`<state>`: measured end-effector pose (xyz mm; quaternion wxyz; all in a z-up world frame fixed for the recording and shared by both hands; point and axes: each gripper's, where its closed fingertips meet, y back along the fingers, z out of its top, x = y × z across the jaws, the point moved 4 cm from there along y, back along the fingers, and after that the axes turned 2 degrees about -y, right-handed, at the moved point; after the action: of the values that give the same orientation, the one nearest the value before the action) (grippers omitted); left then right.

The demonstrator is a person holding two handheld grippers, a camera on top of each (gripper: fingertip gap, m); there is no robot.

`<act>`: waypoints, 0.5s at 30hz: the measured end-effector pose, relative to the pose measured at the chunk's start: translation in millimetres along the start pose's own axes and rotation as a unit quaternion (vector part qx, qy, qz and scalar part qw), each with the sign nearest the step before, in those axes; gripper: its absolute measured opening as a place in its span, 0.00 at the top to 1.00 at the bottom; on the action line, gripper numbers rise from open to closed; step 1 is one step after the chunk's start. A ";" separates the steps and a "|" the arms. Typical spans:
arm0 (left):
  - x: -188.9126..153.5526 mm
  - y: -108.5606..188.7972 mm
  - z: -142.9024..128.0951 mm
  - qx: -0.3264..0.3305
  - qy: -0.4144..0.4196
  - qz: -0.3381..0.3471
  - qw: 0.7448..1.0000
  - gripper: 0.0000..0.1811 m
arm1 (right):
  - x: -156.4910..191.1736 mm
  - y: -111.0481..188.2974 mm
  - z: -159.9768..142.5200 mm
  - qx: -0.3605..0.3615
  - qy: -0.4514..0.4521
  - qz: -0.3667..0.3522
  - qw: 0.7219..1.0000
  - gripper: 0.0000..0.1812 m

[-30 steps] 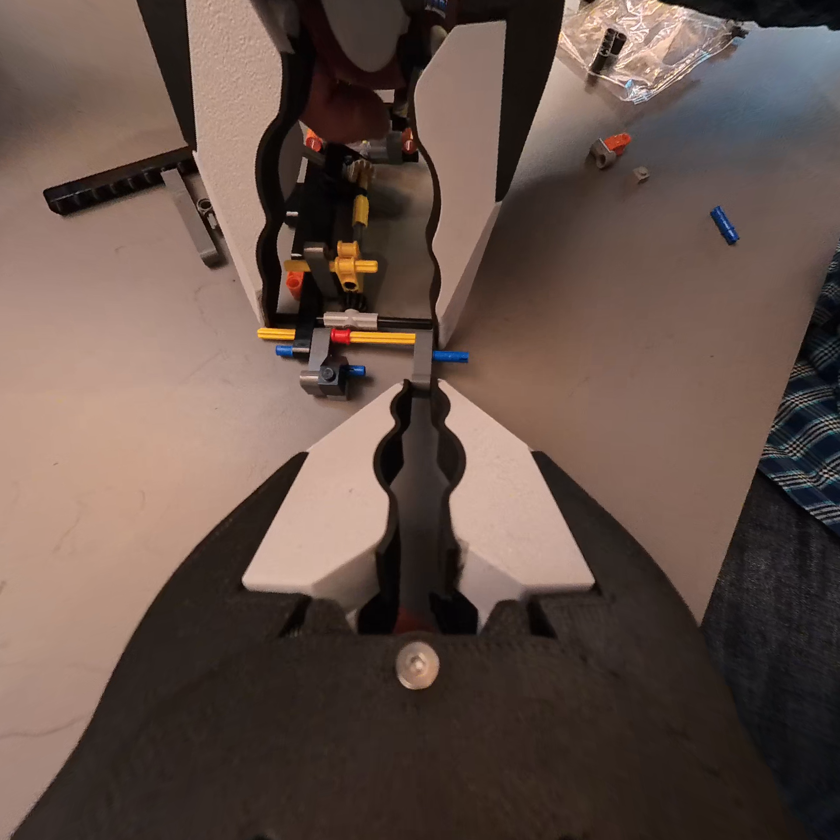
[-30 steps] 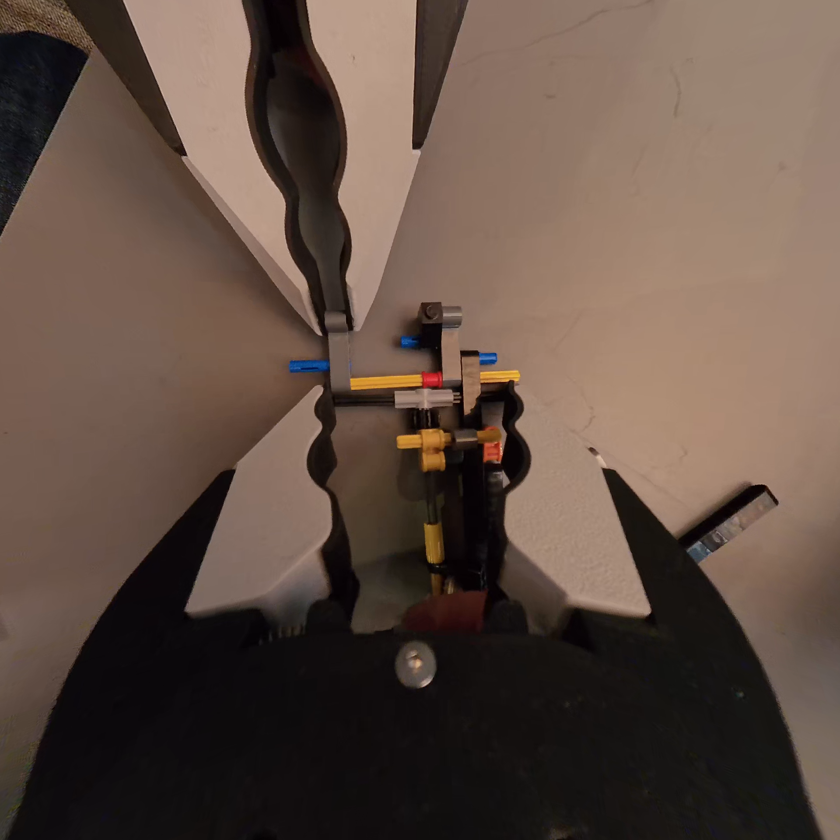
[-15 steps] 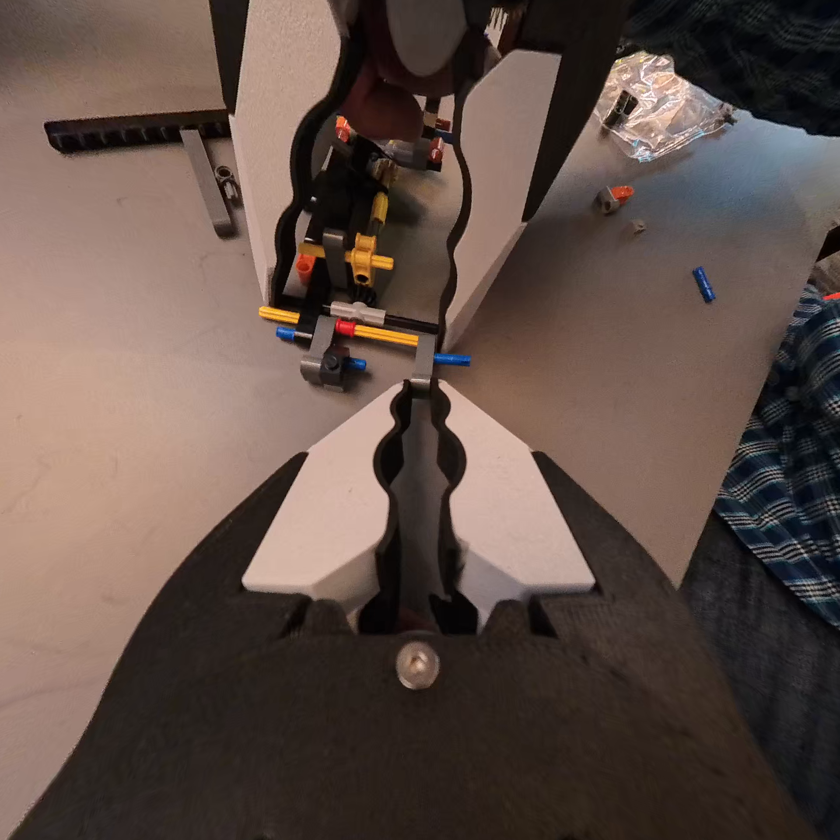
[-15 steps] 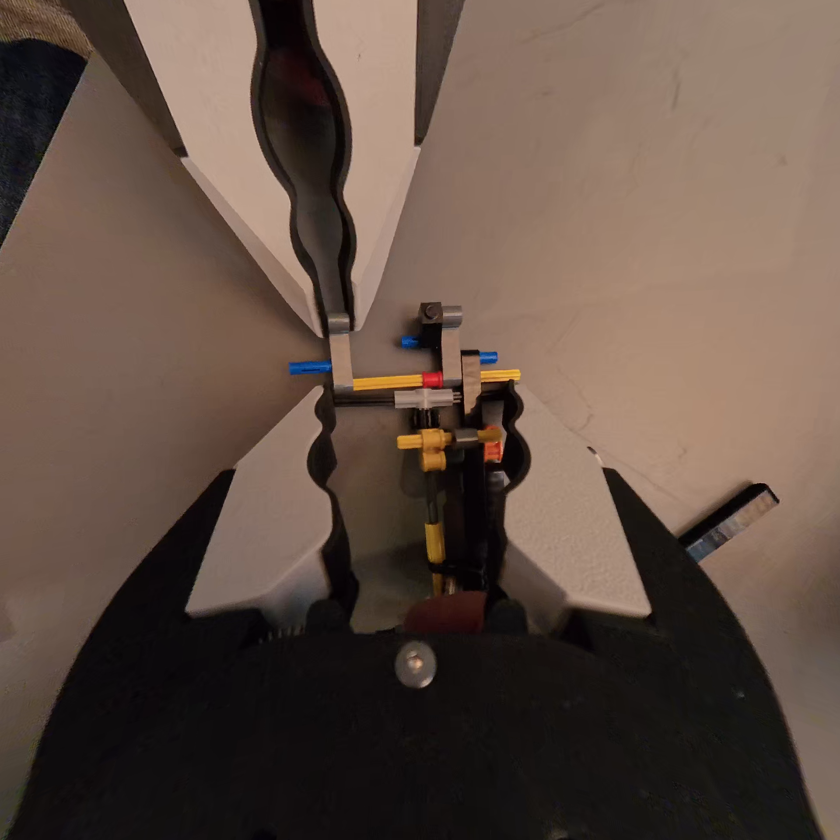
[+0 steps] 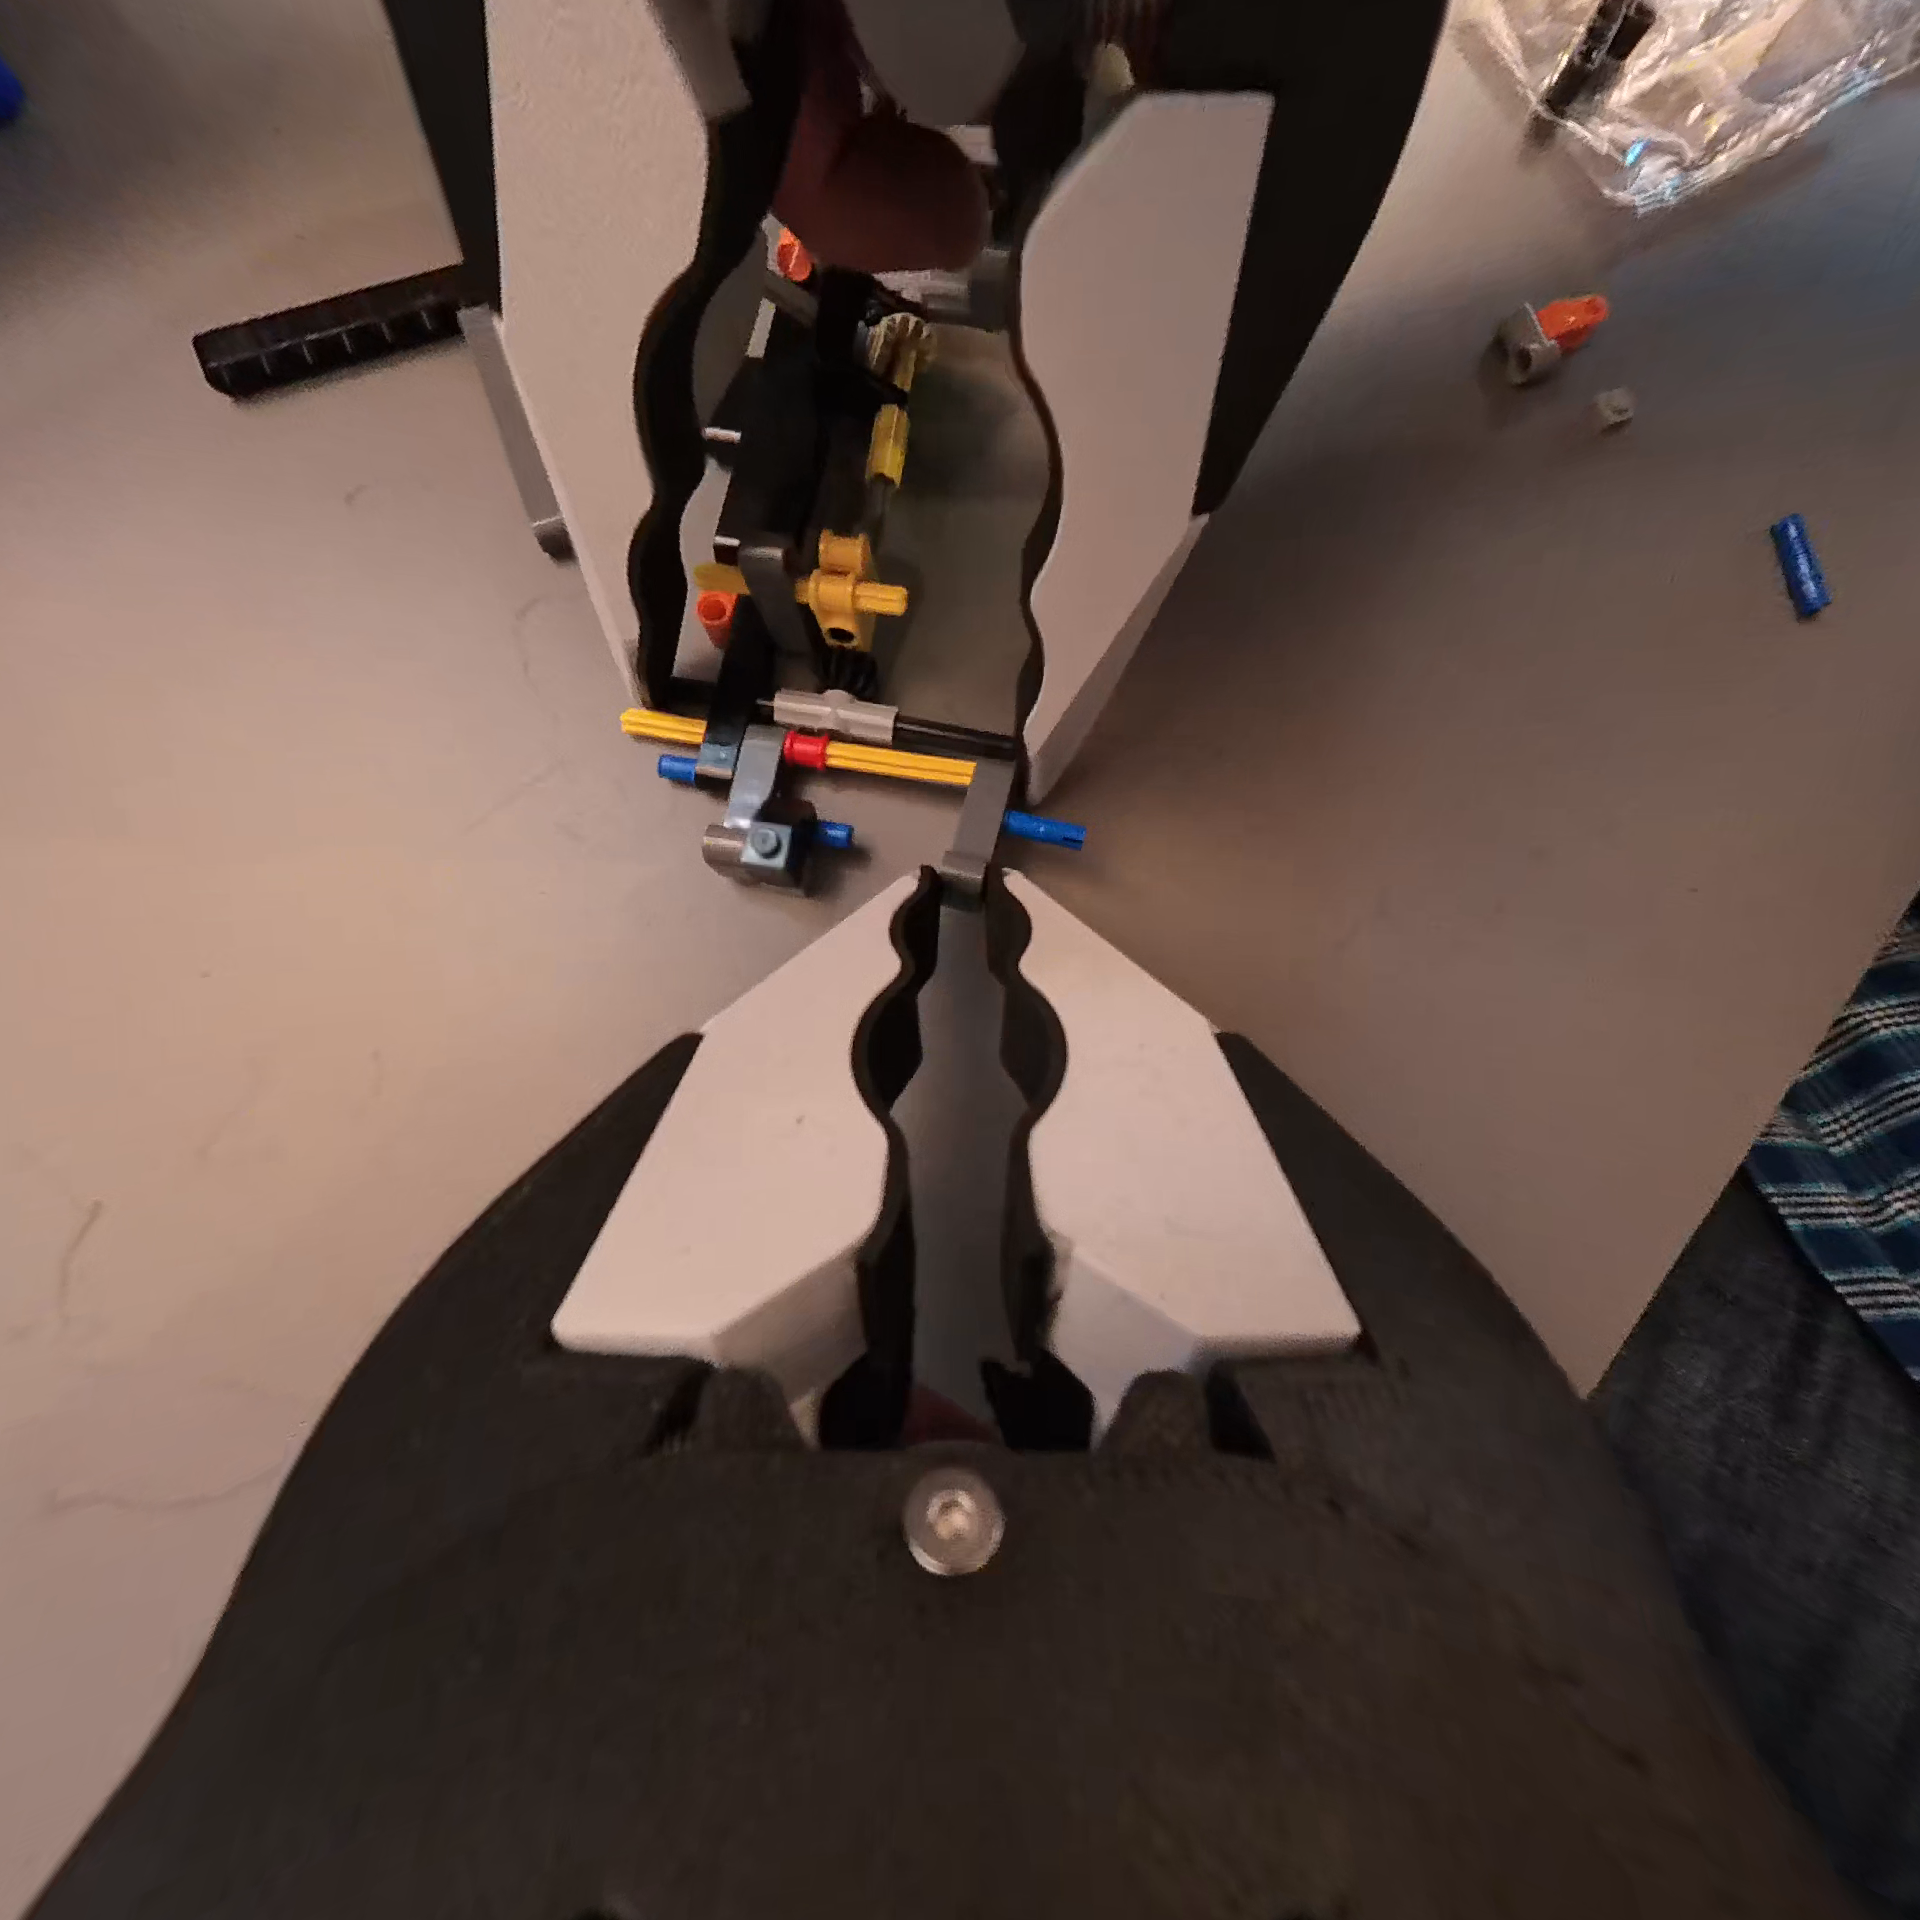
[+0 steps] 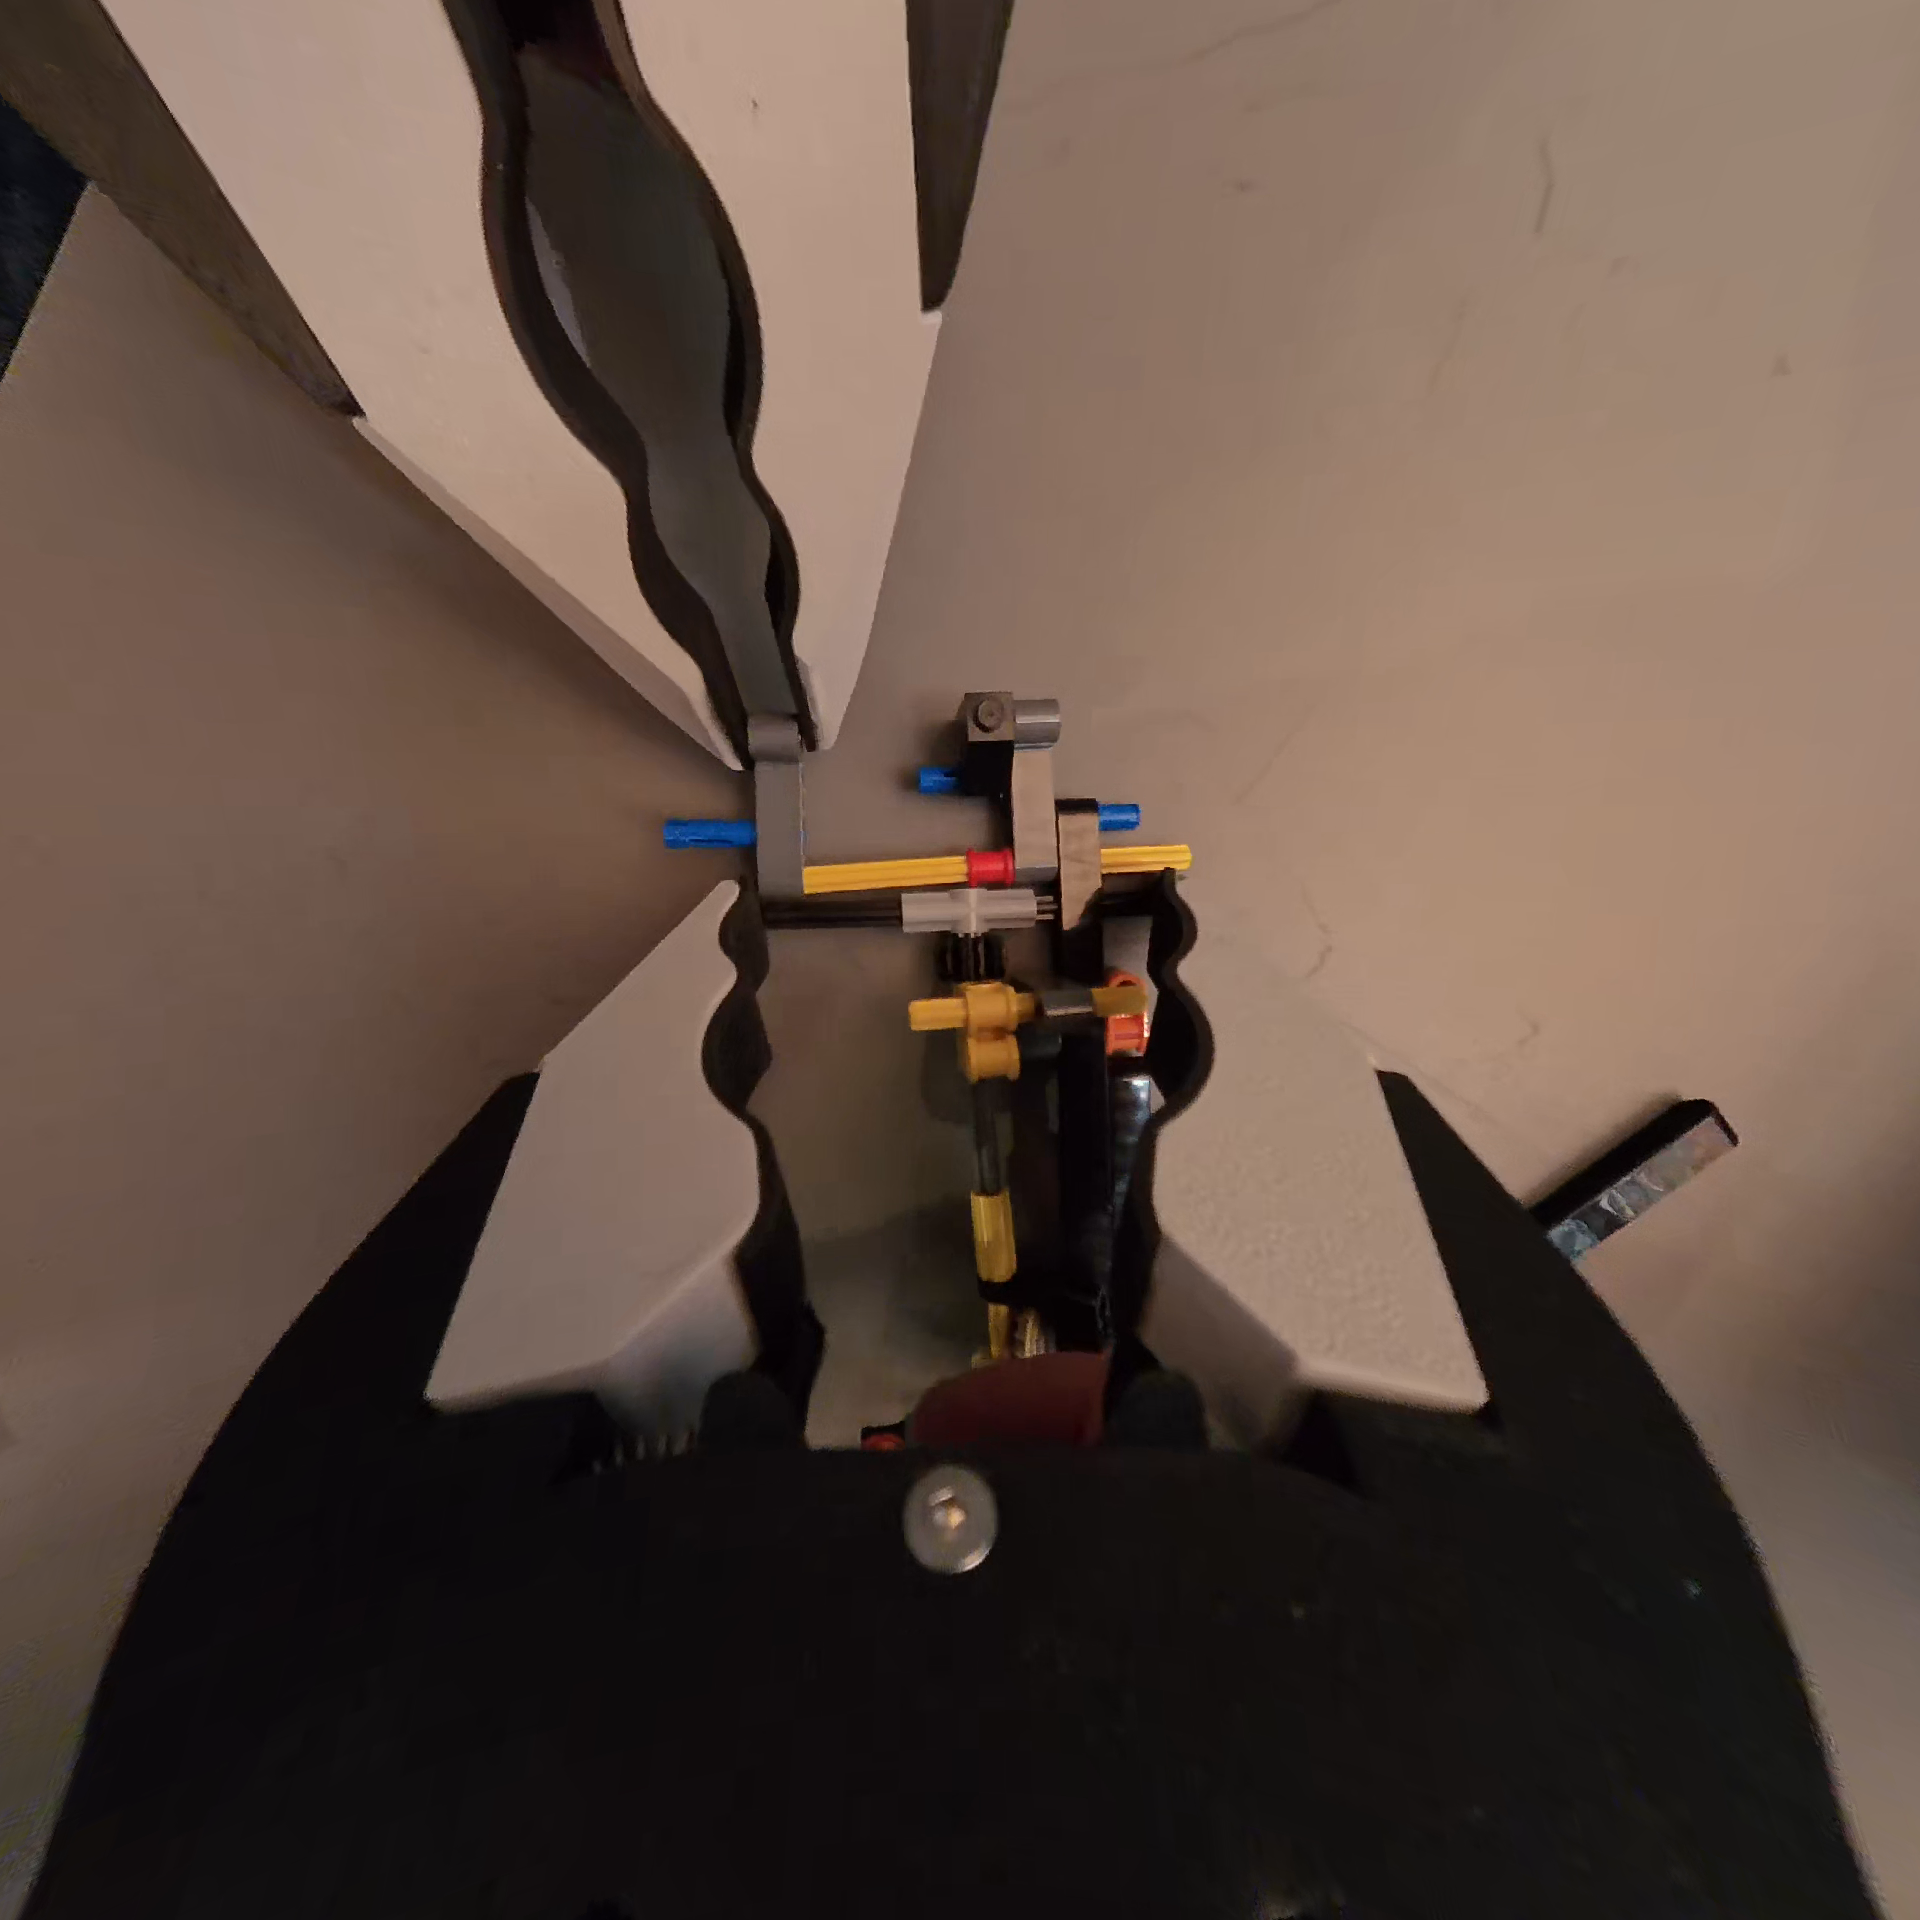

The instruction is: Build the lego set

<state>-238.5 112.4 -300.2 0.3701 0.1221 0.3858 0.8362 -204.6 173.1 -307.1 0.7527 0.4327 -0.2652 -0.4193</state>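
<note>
Left wrist view shows our left gripper (image 5: 961, 883) at centre frame, its fingers drawn together and clamped on the near end of a grey beam (image 5: 975, 831). That beam belongs to the lego assembly (image 5: 821, 644), which lies on the beige table (image 5: 260, 935) in the upper middle of the frame. A blue pin (image 5: 1044, 828) projects from the beam to the right. We note a yellow axle (image 5: 904, 764) with a red bush (image 5: 802, 748) running across the assembly just above the beam.

Our right gripper (image 5: 842, 717) enters from the top of this frame, fingers spread wide on either side of the assembly's black and yellow body. At left, whether the black body touches that finger we cannot tell.

Loose items in this frame: a black studded beam (image 5: 322, 343) at upper left, a clear plastic bag (image 5: 1704, 94) at upper right, an orange-and-grey connector (image 5: 1548, 335) beneath it, and a separate blue pin (image 5: 1800, 566) at right. Plaid fabric (image 5: 1860, 1122) shows at the right edge.

Right wrist view confirms it: the right gripper (image 6: 956, 904) stands apart around the assembly (image 6: 997, 1039), and the left gripper (image 6: 774, 732) at upper left is pinched on the grey beam (image 6: 779, 821).
</note>
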 end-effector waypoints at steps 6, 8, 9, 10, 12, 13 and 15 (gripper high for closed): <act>-1.4 -0.6 -5.5 -0.047 0.067 -0.006 0.997 0.97 | -0.3 0.1 0.1 -0.007 -0.006 0.001 1.000 0.60; -1.0 -1.5 -6.6 -0.053 0.066 -0.005 0.996 0.97 | 0.0 0.0 -0.4 -0.009 -0.003 0.000 1.000 0.60; -1.1 -1.6 -6.1 -0.057 0.073 -0.012 0.996 0.97 | 0.1 0.0 -0.5 -0.010 -0.003 0.000 1.000 0.60; -0.9 -1.8 -6.4 -0.058 0.071 -0.015 0.996 0.97 | 0.0 0.0 -0.6 -0.013 -0.005 -0.001 1.000 0.60; -0.3 -1.8 -5.9 -0.063 0.076 -0.019 0.995 0.97 | -0.9 0.3 -1.0 -0.018 -0.016 -0.003 1.000 0.60; 0.8 -1.4 -5.4 -0.065 0.077 -0.018 0.995 0.97 | -1.6 0.8 -1.5 -0.020 -0.021 -0.003 1.000 0.60; 2.0 -2.1 -5.5 -0.060 0.067 -0.014 0.996 0.97 | -1.8 1.3 -2.3 -0.025 -0.024 0.000 0.999 0.59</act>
<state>-241.4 111.7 -305.6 0.3621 0.0380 0.3604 0.8588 -203.3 176.0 -307.1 0.7571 0.4033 -0.2726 -0.4358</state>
